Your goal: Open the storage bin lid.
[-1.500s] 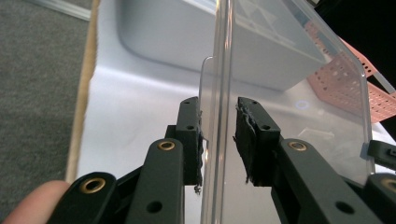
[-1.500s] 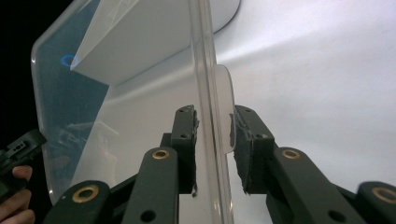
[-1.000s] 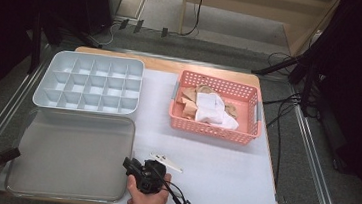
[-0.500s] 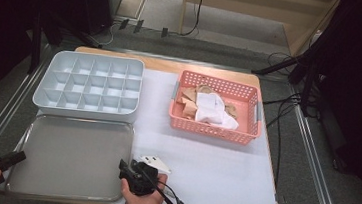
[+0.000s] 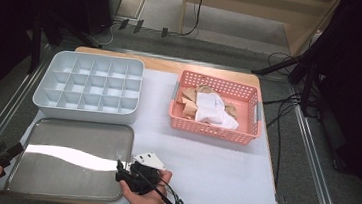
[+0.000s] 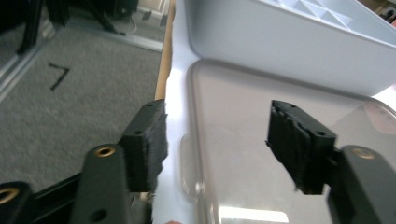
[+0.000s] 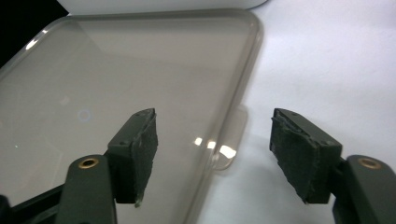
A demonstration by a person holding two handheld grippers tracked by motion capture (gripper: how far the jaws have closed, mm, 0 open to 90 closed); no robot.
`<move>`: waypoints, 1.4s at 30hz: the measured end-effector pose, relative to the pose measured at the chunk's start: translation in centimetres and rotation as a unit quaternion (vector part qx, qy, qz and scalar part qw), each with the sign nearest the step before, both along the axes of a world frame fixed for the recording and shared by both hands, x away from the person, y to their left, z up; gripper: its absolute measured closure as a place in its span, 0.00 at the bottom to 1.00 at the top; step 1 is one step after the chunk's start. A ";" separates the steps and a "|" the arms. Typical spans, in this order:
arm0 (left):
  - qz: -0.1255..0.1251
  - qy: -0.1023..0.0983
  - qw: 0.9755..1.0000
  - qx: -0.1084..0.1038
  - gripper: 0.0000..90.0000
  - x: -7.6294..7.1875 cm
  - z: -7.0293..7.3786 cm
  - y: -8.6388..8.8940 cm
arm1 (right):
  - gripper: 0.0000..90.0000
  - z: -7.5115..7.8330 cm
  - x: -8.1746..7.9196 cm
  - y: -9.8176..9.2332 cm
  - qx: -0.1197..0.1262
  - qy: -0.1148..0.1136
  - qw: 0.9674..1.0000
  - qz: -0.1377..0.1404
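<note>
From the high view, the clear lid (image 5: 70,159) lies flat on the white mat in front of the grey compartment box (image 5: 90,85), close by so it is ready to go back on, while the pink basket (image 5: 216,110) of cloths sits well apart at the right. The left gripper (image 5: 8,151) stands at the lid's left edge and the right gripper (image 5: 121,171) at its right edge, a hold from both ends

In the left gripper view, the jaws have just been opening and stand apart astride the lid's rim (image 6: 194,140) and its small tab, the pads clear of it

In the right gripper view, the jaws have likewise been opening; they gape over the lid's edge tab (image 7: 231,140), pressing on nothing
</note>
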State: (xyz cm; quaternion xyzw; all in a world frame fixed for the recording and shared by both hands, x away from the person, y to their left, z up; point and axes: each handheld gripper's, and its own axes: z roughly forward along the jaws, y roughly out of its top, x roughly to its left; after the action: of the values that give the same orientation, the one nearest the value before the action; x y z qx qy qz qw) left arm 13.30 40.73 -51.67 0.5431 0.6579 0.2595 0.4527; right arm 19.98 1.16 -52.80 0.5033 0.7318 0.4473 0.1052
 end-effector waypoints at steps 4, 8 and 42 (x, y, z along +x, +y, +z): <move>-0.025 -0.001 1.000 -0.002 0.31 1.0 0.7 -1.5 | 0.31 0.3 0.3 -0.6 -0.005 -0.013 1.000 0.004; -0.045 0.008 0.999 -0.002 0.15 2.0 1.4 -3.5 | 0.29 0.8 0.5 -1.4 -0.025 -0.032 0.999 0.002; -0.117 0.021 0.993 0.020 0.00 8.1 0.4 -10.3 | 0.19 6.9 4.2 -14.3 -0.032 -0.092 0.991 -0.090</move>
State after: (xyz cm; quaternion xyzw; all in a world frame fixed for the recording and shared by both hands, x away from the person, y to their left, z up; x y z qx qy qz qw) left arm 21.41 30.39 -51.25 0.6304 0.5940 0.2065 0.4551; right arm 24.20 -13.15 -45.90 0.5201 0.6847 0.4568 0.2279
